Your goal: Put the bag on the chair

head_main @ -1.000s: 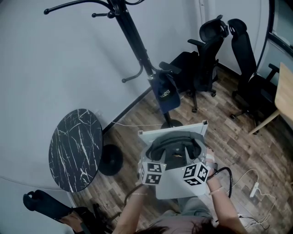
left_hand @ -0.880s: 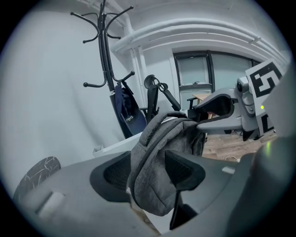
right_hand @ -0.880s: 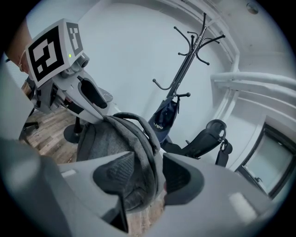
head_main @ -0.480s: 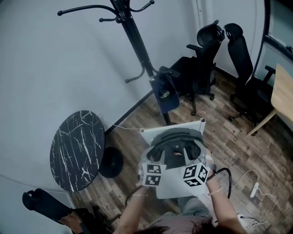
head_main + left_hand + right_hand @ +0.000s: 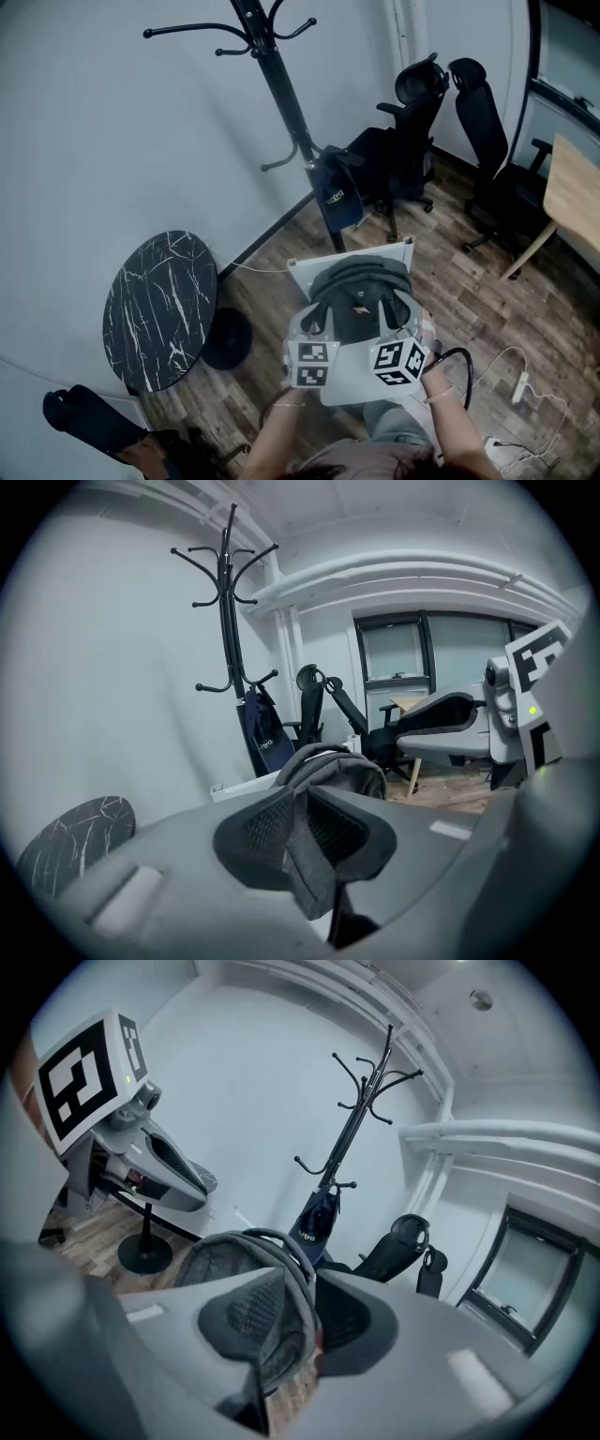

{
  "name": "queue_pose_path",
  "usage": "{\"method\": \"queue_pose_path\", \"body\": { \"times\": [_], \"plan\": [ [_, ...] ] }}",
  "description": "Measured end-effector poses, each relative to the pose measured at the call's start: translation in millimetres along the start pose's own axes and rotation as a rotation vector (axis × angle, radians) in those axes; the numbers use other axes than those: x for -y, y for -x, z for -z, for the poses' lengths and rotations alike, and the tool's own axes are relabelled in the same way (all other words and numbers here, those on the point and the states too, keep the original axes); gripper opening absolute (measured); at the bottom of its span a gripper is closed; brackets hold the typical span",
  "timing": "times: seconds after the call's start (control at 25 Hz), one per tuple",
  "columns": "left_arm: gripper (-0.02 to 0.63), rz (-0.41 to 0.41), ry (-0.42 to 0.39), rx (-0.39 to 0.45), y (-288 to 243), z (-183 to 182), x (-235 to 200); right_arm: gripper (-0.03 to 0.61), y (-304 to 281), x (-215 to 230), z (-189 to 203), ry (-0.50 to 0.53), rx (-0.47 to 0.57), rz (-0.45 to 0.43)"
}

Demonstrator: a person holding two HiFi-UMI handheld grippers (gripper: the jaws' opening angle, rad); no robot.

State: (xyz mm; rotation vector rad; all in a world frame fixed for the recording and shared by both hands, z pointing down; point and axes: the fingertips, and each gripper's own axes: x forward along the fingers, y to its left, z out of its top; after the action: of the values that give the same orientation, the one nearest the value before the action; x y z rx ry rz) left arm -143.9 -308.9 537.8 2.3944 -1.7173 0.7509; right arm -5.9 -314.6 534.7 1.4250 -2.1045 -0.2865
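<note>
A grey backpack (image 5: 356, 298) hangs between my two grippers, over a white box-like frame (image 5: 309, 270). In the head view my left gripper (image 5: 319, 325) is at the bag's left side and my right gripper (image 5: 394, 317) at its right side. In the left gripper view the jaws of the left gripper (image 5: 305, 841) are closing and pinch a fold of the bag's grey cloth (image 5: 333, 766). My right gripper (image 5: 300, 1327) is closing too. The bag's strap and mesh (image 5: 230, 1260) lie against one pad, with a thin gap at the other.
A black coat stand (image 5: 281, 84) with a navy bag (image 5: 339, 192) rises by the wall. Two black office chairs (image 5: 405, 141) (image 5: 489, 141) stand behind it. A round marble table (image 5: 159, 309) is at the left, a wooden table (image 5: 572, 202) at the right, and a power strip (image 5: 520, 386) on the floor.
Both grippers' jaws have drawn in on the backpack, and the bag has bunched up and risen a little. The head view has shifted slightly.
</note>
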Motion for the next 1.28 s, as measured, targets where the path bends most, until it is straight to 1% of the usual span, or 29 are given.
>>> {"method": "queue_pose_path", "body": {
  "times": [0.16, 0.32, 0.4, 0.56, 0.68, 0.88, 1.08, 1.28],
  "plan": [
    [0.049, -0.003, 0.016, 0.021, 17, -2, 7, 0.074, 20, 1, -7, -0.016, 0.019, 0.031],
    [0.020, -0.037, 0.042, 0.075, 38, -10, 6, 0.014, 41, 1, -13, -0.052, 0.034, 0.051],
    [0.012, -0.050, 0.059, 0.100, 48, -15, 7, 0.005, 51, 1, -15, -0.068, 0.040, 0.057],
    [0.011, -0.053, 0.109, 0.130, 66, -17, 12, 0.005, 71, 0, -20, -0.111, 0.052, 0.059],
    [0.011, -0.049, 0.114, 0.155, 82, -21, 18, 0.003, 86, -2, -24, -0.150, 0.070, 0.062],
    [0.009, -0.019, 0.153, 0.190, 111, -25, 29, 0.003, 116, -6, -40, -0.220, 0.145, 0.057],
    [0.009, -0.023, 0.208, 0.232, 145, -27, 30, 0.003, 148, -14, -54, -0.278, 0.195, 0.042],
    [0.009, 0.007, 0.170, 0.272, 188, -34, 44, 0.003, 185, -22, -65, -0.329, 0.235, 0.026]
  ]
}}
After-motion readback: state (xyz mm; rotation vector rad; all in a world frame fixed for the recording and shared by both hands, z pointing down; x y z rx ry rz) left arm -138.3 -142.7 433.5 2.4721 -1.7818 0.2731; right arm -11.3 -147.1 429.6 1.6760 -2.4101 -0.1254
